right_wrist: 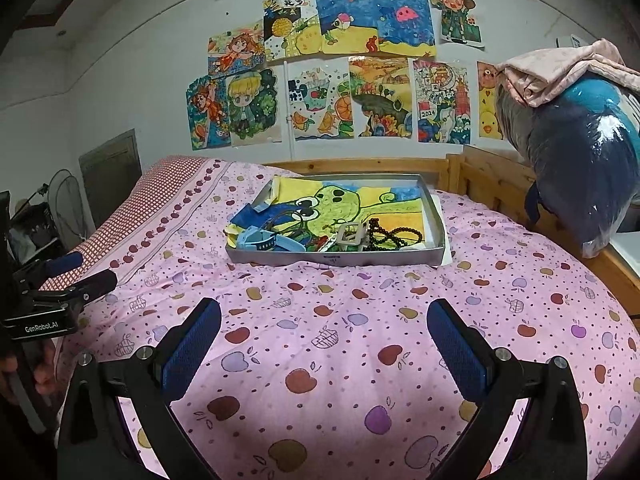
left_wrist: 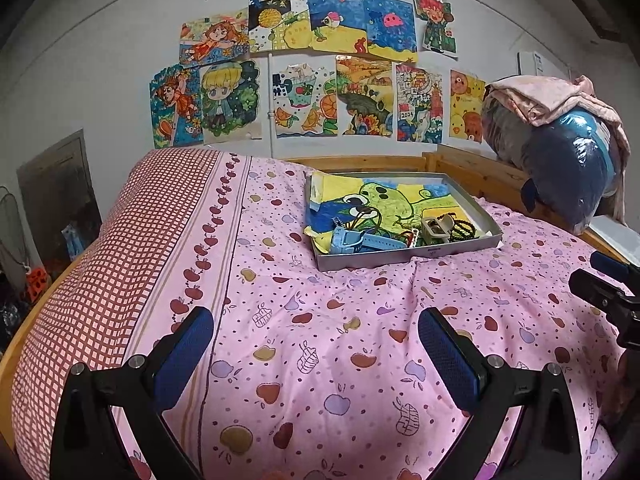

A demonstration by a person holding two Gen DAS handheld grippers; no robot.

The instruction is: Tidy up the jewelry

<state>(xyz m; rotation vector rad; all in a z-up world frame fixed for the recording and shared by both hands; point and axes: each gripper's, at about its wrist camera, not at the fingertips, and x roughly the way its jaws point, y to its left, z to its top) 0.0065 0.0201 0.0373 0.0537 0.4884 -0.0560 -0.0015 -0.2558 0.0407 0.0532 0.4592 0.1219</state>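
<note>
A shallow grey tray lies on the pink bed, lined with a green frog drawing. In its near part sit a blue watch, a beige hair claw and a string of dark beads. My left gripper is open and empty over the quilt, well short of the tray. My right gripper is also open and empty, on the near side of the tray. Each gripper shows at the edge of the other's view.
The pink fruit-print quilt covers the bed, with a red checked pillow on the left. A wooden headboard and a wall of drawings stand behind. A blue plastic-wrapped bundle rests at the right.
</note>
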